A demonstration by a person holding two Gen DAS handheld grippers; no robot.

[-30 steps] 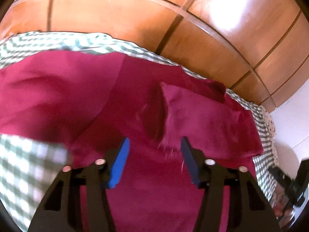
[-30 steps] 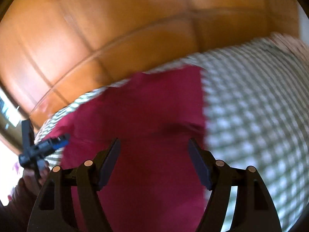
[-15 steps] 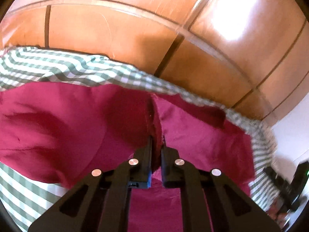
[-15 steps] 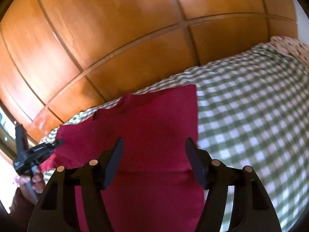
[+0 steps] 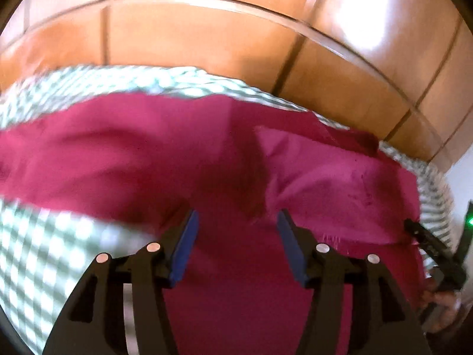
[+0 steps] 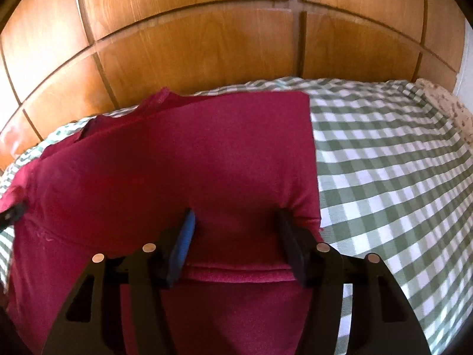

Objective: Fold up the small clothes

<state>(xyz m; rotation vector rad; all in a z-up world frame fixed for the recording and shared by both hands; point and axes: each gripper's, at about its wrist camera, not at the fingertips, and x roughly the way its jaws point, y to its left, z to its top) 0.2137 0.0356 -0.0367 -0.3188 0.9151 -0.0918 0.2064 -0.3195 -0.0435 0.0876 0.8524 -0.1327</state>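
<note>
A maroon garment (image 5: 118, 162) lies spread on the checked bedsheet (image 5: 44, 251). Its sleeve flap (image 5: 325, 177) is folded inward just ahead of my left gripper (image 5: 236, 236), whose jaws are opening with nothing pinched, only flat cloth below. In the right wrist view the same garment (image 6: 177, 153) has a straight folded right edge. My right gripper (image 6: 236, 233) sits low at its near right corner. Its jaws are closing, with a raised fold and hem between them and the right finger nudging a pucker. The left gripper's tip (image 6: 11, 213) shows at the far left edge.
Wooden panelling (image 6: 207, 44) rises right behind the bed. Green-and-white checked sheet (image 6: 384, 162) stretches to the right of the garment, with a floral pillow (image 6: 443, 103) at the far right corner. The right gripper (image 5: 431, 248) and a hand (image 5: 440, 298) show at the left wrist view's right edge.
The left gripper, shut on the sleeve fold half a second ago, has let go and stands open. The right gripper has dropped closer to the garment's near right corner, its jaws narrower.
</note>
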